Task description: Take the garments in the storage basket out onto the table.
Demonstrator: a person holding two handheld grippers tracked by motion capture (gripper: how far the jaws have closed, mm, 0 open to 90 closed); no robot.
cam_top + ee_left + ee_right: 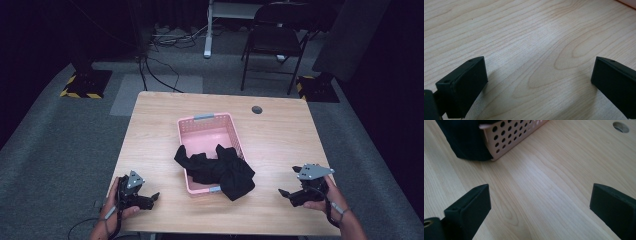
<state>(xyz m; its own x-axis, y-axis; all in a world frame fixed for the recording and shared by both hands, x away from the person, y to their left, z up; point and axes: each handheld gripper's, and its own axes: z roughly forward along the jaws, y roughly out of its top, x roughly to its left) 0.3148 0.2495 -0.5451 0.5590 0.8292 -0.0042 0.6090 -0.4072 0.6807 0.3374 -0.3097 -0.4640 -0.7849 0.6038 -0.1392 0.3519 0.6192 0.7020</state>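
Observation:
A pink perforated basket (202,121) stands in the middle of the wooden table (280,145). A black garment (216,168) lies in its near half and spills over the front right corner onto the tabletop. In the right gripper view the basket's wall (511,136) and the hanging black cloth (464,138) are at the upper left. My left gripper (155,196) rests near the table's front left, open, with bare wood between its jaws. My right gripper (281,192) is at the front right, open and empty, pointing toward the basket.
A round cable hole (257,109) sits in the table's far right part, also in the right gripper view (621,127). A black folding chair (274,37) and floor cables (165,40) lie beyond the table. Grey carpet surrounds it.

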